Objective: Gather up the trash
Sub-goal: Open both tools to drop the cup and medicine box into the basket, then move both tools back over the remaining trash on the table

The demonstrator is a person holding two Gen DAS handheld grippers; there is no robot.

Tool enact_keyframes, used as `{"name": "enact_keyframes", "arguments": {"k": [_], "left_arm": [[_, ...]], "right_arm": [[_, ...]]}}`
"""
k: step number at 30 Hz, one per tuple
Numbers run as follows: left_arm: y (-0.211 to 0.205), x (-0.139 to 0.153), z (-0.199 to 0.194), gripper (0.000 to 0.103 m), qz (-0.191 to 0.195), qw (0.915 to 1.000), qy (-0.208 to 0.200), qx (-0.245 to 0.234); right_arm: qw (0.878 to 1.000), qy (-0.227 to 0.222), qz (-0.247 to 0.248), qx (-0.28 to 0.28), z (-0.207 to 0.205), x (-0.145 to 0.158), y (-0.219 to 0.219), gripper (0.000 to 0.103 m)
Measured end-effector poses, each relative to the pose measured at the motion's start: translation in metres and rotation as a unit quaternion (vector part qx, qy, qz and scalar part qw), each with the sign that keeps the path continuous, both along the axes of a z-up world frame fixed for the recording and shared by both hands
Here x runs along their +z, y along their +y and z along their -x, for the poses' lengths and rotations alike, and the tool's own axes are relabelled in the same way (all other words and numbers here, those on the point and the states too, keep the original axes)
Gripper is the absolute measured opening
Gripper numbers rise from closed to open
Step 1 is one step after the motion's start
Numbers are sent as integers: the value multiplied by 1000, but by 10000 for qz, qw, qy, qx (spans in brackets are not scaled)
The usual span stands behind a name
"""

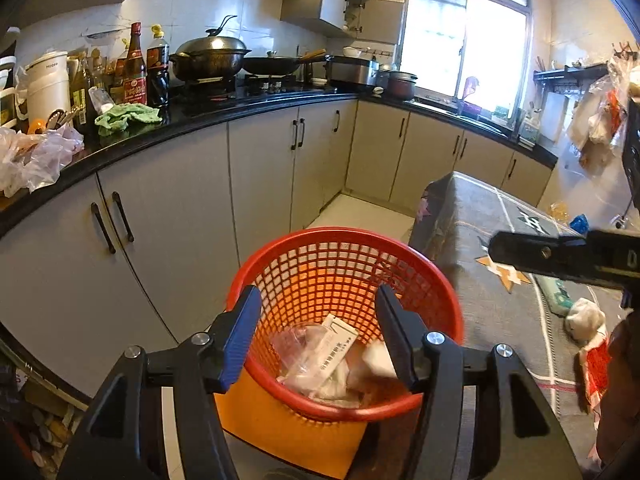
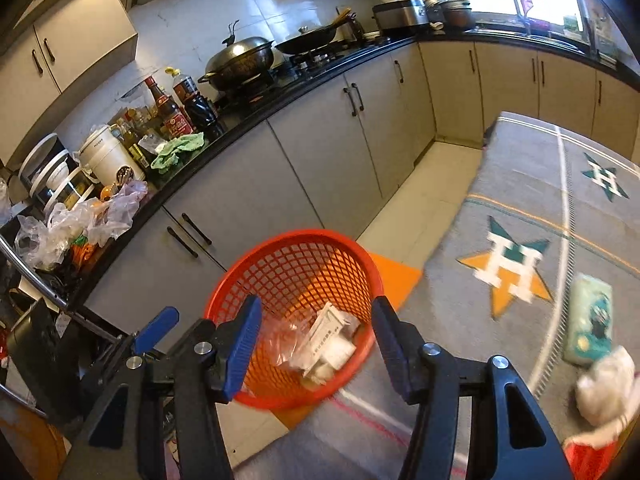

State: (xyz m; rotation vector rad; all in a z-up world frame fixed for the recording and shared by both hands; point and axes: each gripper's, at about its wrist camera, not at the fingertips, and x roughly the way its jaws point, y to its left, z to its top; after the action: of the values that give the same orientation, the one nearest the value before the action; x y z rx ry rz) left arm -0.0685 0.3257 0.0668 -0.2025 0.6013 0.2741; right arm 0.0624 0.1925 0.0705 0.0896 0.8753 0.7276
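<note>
A red mesh basket (image 1: 344,236) (image 2: 296,236) stands on the floor beside the cloth-covered table (image 2: 500,320). Inside it lie a white carton (image 1: 336,344) (image 2: 328,328), a clear plastic bag (image 1: 300,344) (image 2: 280,332) and a white paper wad (image 1: 378,358). My left gripper (image 1: 319,296) hangs open over the basket with nothing between its blue pads. My right gripper (image 2: 317,304) is also open and empty above the basket's near rim. On the table lie a crumpled white paper (image 2: 604,384) (image 1: 584,316), a green tissue packet (image 2: 590,320) and a red wrapper (image 2: 592,456).
A black counter (image 1: 240,110) over grey cabinets (image 1: 260,184) curves along the left and back, crowded with bottles, a wok (image 1: 210,58), a green cloth (image 1: 126,118) and plastic bags (image 1: 36,156). An orange mat (image 2: 394,276) lies under the basket. Pale floor tiles (image 1: 360,212) run between cabinets and table.
</note>
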Motion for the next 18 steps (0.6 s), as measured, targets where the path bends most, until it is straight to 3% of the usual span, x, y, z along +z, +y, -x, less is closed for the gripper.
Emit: {"name": "enact_keyframes", "arguments": {"k": [9,18], "left_arm": [[-48,9,10,59,-37,9990,-19,-434],[-117,3,9,59,-58,9933,201,-1137]], "right_arm": [[9992,-42,-141,-370,42,2,-72,61],[9939,-261,-253,-1041,87,7,-175,61]]}}
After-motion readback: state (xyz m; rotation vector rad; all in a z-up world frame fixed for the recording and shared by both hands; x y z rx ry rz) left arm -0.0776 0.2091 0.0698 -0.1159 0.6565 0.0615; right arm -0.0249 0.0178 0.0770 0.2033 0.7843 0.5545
